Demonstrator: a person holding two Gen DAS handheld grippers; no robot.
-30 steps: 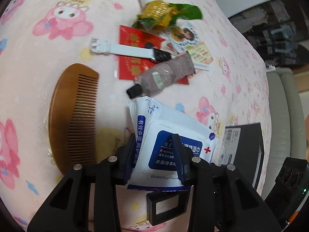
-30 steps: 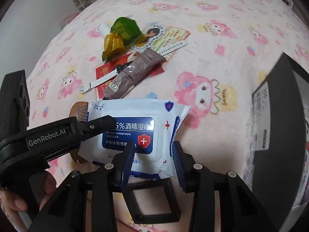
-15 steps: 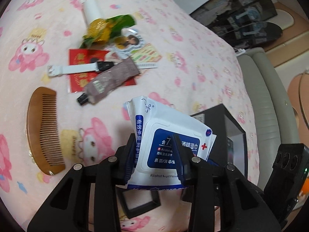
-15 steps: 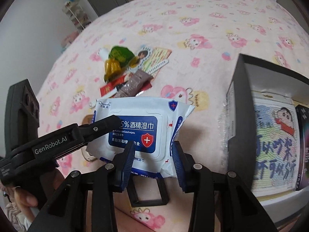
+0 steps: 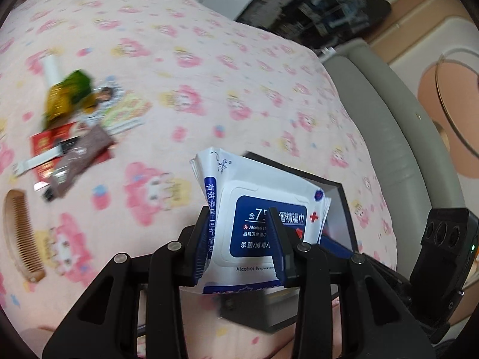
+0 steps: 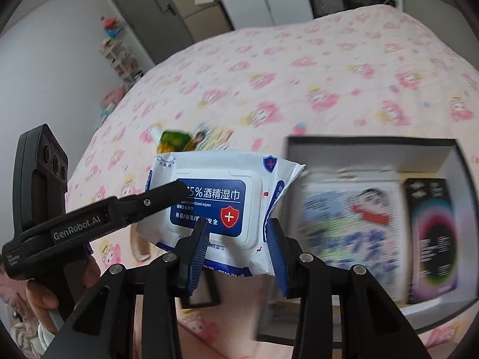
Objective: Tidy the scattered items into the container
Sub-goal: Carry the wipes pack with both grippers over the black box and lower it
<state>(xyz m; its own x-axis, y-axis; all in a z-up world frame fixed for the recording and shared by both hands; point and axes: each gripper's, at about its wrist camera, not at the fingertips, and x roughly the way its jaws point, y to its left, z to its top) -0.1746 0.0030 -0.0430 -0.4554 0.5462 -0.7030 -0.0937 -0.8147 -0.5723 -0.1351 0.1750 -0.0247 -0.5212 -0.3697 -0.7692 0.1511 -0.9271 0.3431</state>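
Note:
Both grippers hold one white and blue pack of alcohol wipes (image 5: 257, 209) in the air above the pink bed. My left gripper (image 5: 241, 239) is shut on one end of the wipes pack (image 6: 215, 200), and my right gripper (image 6: 236, 239) is shut on its near edge. The left gripper's finger (image 6: 161, 194) reaches across the pack's label in the right wrist view. A black open box (image 6: 371, 142) sits just right of the pack, with a cartoon packet (image 6: 350, 227) and a dark carton (image 6: 434, 236) inside. In the left wrist view the box (image 5: 341, 197) shows behind the pack.
Scattered on the bedspread at left lie a wooden comb (image 5: 21, 233), a brown tube (image 5: 77, 158), a white watch strap (image 5: 36, 161), a red envelope (image 5: 48, 143), a green and yellow snack bag (image 5: 66, 95) and cards (image 5: 119, 110). A grey padded bed edge (image 5: 389, 125) runs along the right.
Both grippers have lifted the wipes pack off the bed and carried it right, toward the black box. The scattered items have fallen away to the left and the box's inside has come into view.

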